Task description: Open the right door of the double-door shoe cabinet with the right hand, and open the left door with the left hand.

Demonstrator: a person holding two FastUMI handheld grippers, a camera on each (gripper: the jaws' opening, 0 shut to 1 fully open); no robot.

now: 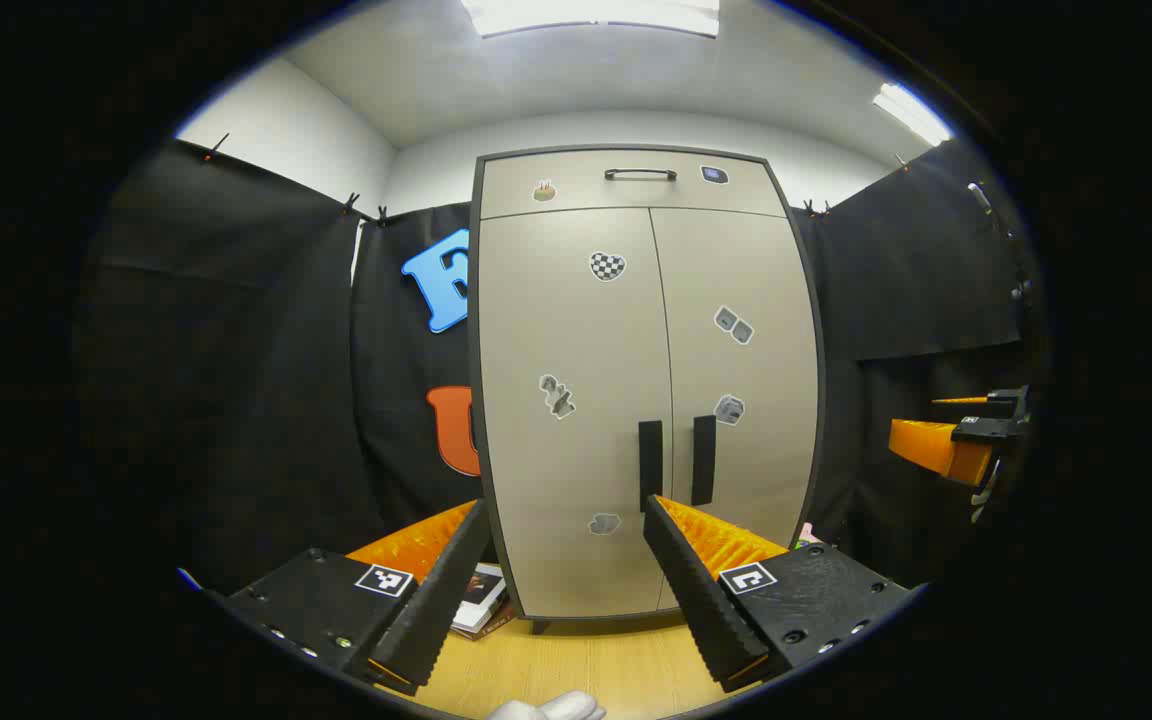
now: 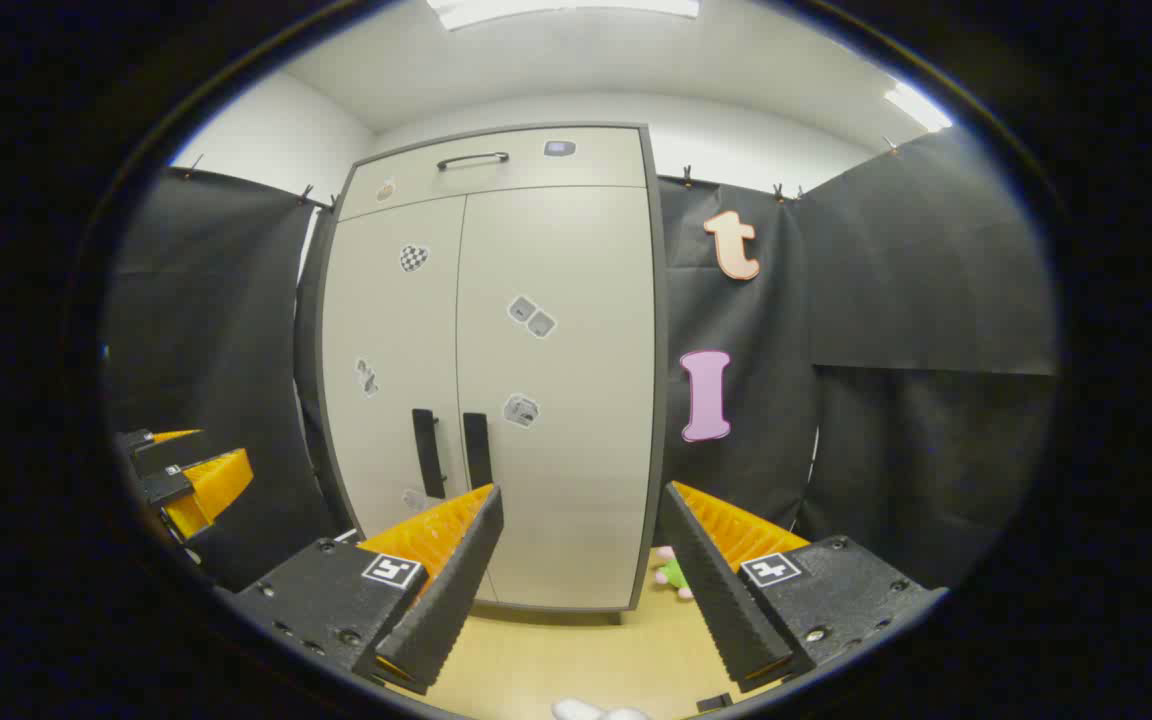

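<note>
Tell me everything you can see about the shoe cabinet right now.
The shoe cabinet is tall, pale beige with a dark frame, standing upright on a light wooden floor against the black cloth wall. Both doors are shut; the left door and right door meet at a centre seam, each with a dark vertical handle beside it. A top drawer carries a dark bar handle. Small stickers dot the front. Neither gripper touches it.

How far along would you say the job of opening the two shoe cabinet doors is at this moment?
Nothing is done yet: the right door and left door both sit closed, flush along the centre seam. In hand is only the approach: the right gripper and left gripper are open, short of the cabinet, touching neither handle. Left to do: grasp the right handle and pull, then the left handle.
</note>
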